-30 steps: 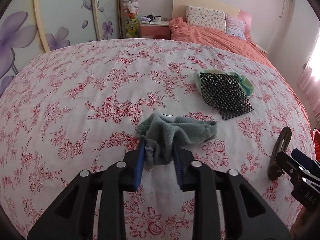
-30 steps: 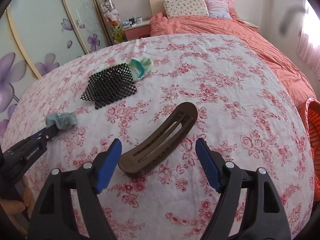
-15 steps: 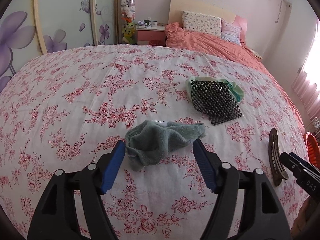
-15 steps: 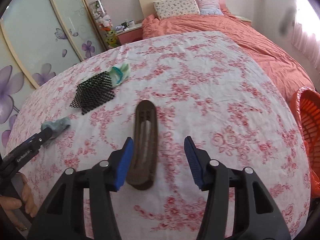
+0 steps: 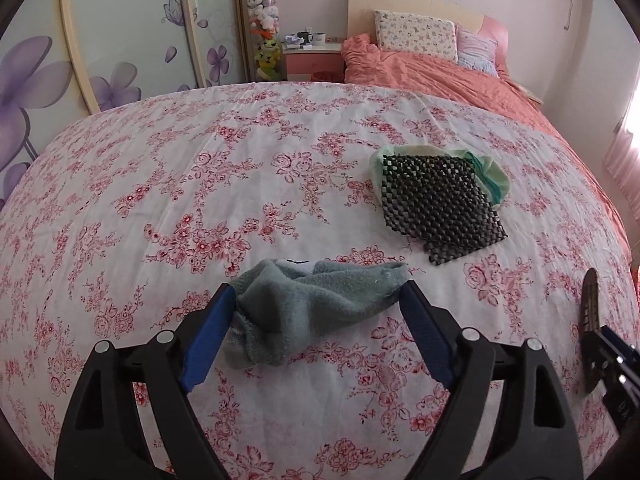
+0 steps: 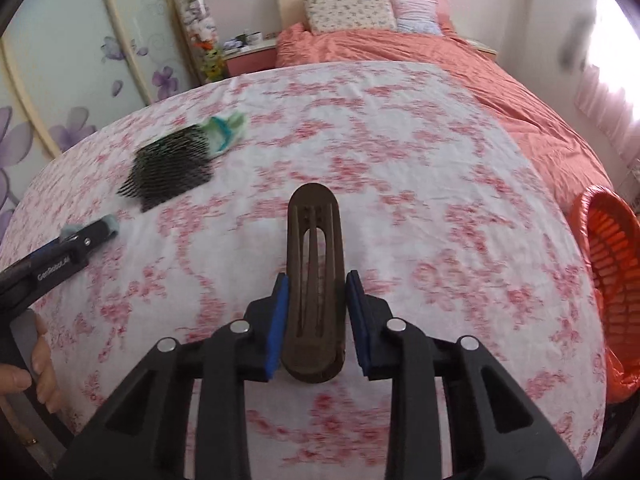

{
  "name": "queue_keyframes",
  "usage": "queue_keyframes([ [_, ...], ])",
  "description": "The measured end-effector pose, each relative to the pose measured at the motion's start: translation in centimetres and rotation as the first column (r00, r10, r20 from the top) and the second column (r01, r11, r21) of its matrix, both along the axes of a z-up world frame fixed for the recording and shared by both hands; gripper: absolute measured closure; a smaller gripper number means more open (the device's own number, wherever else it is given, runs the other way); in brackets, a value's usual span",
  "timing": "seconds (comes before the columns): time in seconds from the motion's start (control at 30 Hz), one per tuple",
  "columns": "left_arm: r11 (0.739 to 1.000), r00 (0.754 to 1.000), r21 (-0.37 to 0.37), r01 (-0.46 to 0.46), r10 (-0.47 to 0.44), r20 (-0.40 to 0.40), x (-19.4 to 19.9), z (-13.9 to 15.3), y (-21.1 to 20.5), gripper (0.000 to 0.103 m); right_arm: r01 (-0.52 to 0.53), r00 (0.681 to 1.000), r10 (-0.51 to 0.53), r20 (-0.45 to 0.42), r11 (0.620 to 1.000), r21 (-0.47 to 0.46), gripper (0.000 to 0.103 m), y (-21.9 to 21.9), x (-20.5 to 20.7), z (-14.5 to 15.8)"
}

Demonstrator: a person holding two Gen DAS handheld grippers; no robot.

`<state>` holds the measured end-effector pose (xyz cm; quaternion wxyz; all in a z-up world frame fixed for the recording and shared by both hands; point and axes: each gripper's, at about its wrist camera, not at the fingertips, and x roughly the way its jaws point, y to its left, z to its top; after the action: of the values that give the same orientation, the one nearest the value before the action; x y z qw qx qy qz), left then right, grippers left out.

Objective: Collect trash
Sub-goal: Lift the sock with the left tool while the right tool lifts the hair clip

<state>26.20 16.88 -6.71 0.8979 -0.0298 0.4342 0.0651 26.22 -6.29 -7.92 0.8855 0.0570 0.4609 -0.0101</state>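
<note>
A crumpled grey sock (image 5: 320,304) lies on the flowered bedsheet (image 5: 240,160). My left gripper (image 5: 316,292) straddles it. Its jaws are opening, and the blue pads (image 5: 208,336) stand off either end of the sock without pressing. A long brown slotted clip (image 6: 316,224) points away between the pads of my right gripper (image 6: 317,280). Those jaws are closing, and both pads press its sides. In the left wrist view the clip (image 5: 590,304) shows edge-on at the right rim. In the right wrist view the left gripper (image 6: 92,236) sits at the far left.
A black mesh mat (image 5: 436,208) lies over a pale green cloth (image 5: 494,172) further up the sheet. An orange basket (image 6: 608,264) stands beside the bed at the right. A salmon duvet (image 6: 460,60) and pillows are at the back. A person's hand (image 6: 40,364) holds the left handle.
The left jaws spread and let go of the sock, which now rests on the sheet. The right jaws narrowed onto the brown clip, which now lies lengthwise between them.
</note>
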Motion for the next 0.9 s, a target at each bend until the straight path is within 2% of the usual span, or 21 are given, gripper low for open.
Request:
queue_keyframes([
  [0.1, 0.999, 0.999, -0.023, 0.037, -0.037, 0.013, -0.5, 0.1, -0.5, 0.022, 0.049, 0.999, -0.049, 0.000, 0.999, -0.001, 0.074, -2.0, 0.2, -0.1],
  [0.17, 0.998, 0.998, -0.006, 0.060, -0.060, 0.023, -0.9, 0.2, -0.8, 0.022, 0.050, 0.999, -0.050, -0.003, 0.999, 0.008, 0.073, -2.7, 0.5, -0.2],
  [0.27, 0.999, 0.999, 0.025, 0.044, -0.044, 0.010, -0.7, -0.2, -0.5, 0.022, 0.038, 0.999, -0.037, 0.013, 0.999, -0.033, 0.072, -2.4, 0.2, -0.3],
  [0.4, 1.000, 1.000, -0.004, 0.024, -0.024, 0.007, -0.7, -0.4, 0.2, 0.022, 0.026, 0.998, -0.022, 0.055, 0.997, -0.074, 0.068, -1.8, -0.2, -0.5],
  [0.5, 1.000, 1.000, -0.003, 0.018, -0.018, 0.003, -0.7, -0.5, 0.3, 0.022, 0.025, 0.999, -0.023, 0.044, 0.998, -0.064, 0.066, -2.0, -0.1, -0.6],
  [0.7, 0.999, 1.000, 0.045, 0.012, -0.011, -0.016, -0.4, -0.7, -0.3, 0.022, 0.026, 0.999, -0.023, 0.043, 0.997, -0.069, 0.064, -2.0, 0.0, -0.5],
  [0.83, 0.999, 1.000, 0.039, 0.012, -0.011, -0.017, -0.4, -0.7, -0.1, 0.022, 0.028, 0.999, -0.026, 0.042, 0.997, -0.067, 0.063, -2.1, -0.1, -0.6],
  [0.9, 0.999, 1.000, 0.038, 0.011, -0.011, -0.017, -0.5, -0.7, 0.1, 0.022, 0.028, 0.999, -0.025, 0.038, 0.997, -0.074, 0.058, -2.1, 0.0, -0.6],
])
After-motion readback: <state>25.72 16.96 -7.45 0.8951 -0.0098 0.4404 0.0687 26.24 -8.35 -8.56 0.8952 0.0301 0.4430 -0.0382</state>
